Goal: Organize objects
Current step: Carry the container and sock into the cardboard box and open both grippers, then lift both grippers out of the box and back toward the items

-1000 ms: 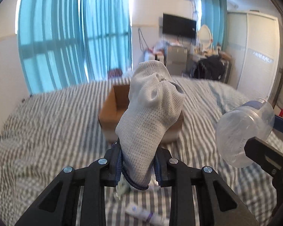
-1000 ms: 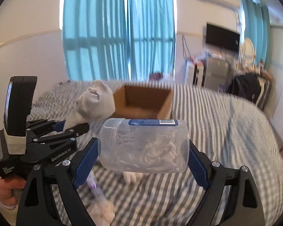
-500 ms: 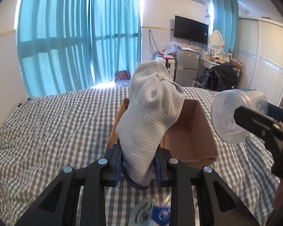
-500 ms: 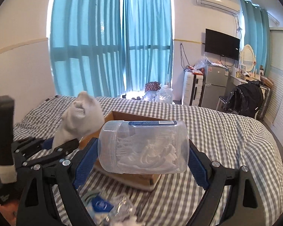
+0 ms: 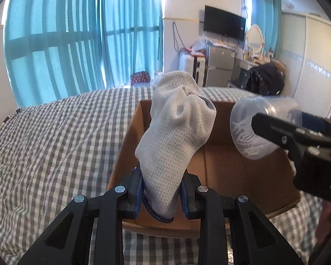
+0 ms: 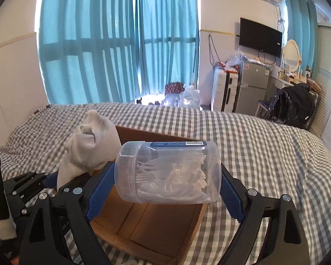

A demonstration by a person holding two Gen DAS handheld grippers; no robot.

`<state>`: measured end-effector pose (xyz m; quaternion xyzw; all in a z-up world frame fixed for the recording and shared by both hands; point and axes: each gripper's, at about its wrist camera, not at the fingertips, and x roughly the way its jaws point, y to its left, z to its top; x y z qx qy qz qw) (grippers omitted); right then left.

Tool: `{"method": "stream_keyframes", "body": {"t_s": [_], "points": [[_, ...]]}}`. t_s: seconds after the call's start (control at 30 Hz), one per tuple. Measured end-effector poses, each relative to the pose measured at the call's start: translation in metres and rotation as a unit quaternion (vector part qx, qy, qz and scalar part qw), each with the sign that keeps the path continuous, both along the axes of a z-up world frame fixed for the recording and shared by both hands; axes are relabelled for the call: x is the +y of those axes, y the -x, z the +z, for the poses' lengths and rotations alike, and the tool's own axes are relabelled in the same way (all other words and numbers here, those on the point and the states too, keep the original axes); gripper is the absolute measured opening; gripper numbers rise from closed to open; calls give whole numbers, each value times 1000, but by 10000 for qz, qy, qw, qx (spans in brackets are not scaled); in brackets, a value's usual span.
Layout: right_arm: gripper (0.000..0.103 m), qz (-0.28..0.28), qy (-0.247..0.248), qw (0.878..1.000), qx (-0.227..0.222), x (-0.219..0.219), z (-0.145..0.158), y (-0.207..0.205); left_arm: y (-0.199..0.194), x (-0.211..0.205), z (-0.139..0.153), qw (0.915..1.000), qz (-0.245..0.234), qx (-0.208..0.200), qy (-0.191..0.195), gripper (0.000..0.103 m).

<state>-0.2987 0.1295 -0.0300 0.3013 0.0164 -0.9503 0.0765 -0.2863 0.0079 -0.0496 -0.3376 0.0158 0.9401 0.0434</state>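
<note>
A white sock [image 5: 176, 137], clamped in the left gripper [image 5: 161, 195], and a clear plastic jar [image 6: 168, 173], gripped by the right gripper [image 6: 165, 190], hover over an open cardboard box [image 5: 242, 170]. The box sits on a gingham-covered bed [image 5: 55, 132] before teal curtains [image 6: 121, 39].

The sock [image 5: 176, 137] is showing as knitted white cloth with an open, pitted mesh weave (rough and fully matt), edged at the cuff with a dark blue trim. The jar [image 6: 168, 172] is looking like clear, smooth plastic, glossy where daylight is catching it, with white plastic picks inside and a blue paper label. The box [image 6: 156, 227] is appearing as plain brown cardboard, dull and slightly fibrous. The bed [image 5: 55, 137] is wearing soft, wrinkled grey-and-white checked cloth. The left gripper [image 5: 161, 195] and right gripper [image 6: 165, 195] are showing matt black plastic, shiny metal screws and ribbed blue pads.
</note>
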Motion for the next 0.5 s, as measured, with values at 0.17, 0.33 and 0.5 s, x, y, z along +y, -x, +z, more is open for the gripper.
{"method": "stream_keyframes", "body": {"t_s": [0.17,0.33,0.5], "points": [[88,44,135,9998,-150,1,-9,6,1,2,-12,9998,-15,-179,-33,28],[90,166,271,9994,-170,5,-5,1,-5,7,-14,9993,-154,-332,-58,58],[103,75,478,9988,89,15,25,-24,-28,5,12,9999,-26,-6,-121,94]]}}
